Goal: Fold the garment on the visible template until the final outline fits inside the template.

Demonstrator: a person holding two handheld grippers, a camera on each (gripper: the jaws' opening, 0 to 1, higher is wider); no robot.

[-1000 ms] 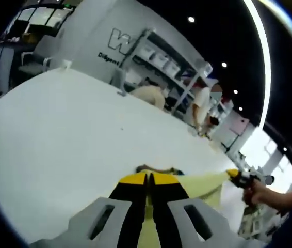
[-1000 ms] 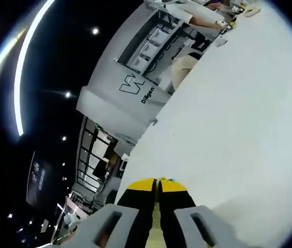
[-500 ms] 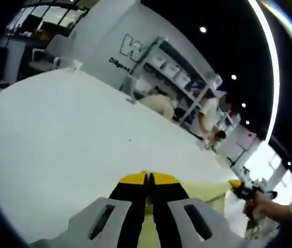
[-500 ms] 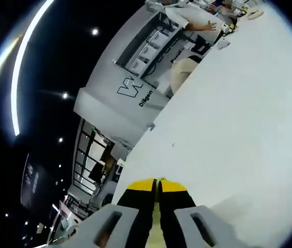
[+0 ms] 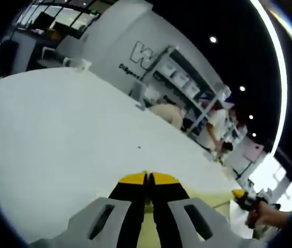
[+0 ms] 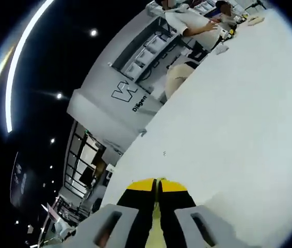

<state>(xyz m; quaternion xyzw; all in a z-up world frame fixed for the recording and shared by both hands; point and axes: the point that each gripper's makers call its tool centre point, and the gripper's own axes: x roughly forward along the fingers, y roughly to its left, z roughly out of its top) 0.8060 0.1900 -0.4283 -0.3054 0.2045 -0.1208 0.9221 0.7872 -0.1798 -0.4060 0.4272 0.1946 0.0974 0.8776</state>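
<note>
Table edge: the white table spreads wide ahead of my left gripper; its far rim curves well beyond my tips, with a grey wall bearing dark letters and a shelving rack past it.
Open room: bare tabletop lies ahead and to both sides of my left tips. Ahead of my right gripper the table is just as open, up to a person in a white top at its far rim.
Left pose: my left jaws rise from the bottom of the left gripper view, yellow tips pressed together, pinching pale yellow cloth.
Right pose: my right jaws are likewise closed, with a thin strip of yellow cloth between them. In the left gripper view the right gripper's yellow tip and my hand sit off to the right, at the cloth's far end.
Garment: the pale yellow garment stretches rightward from my left tips toward the right gripper, its upper edge a taut line just over the table.
Template: I cannot tell where it lies.
</note>
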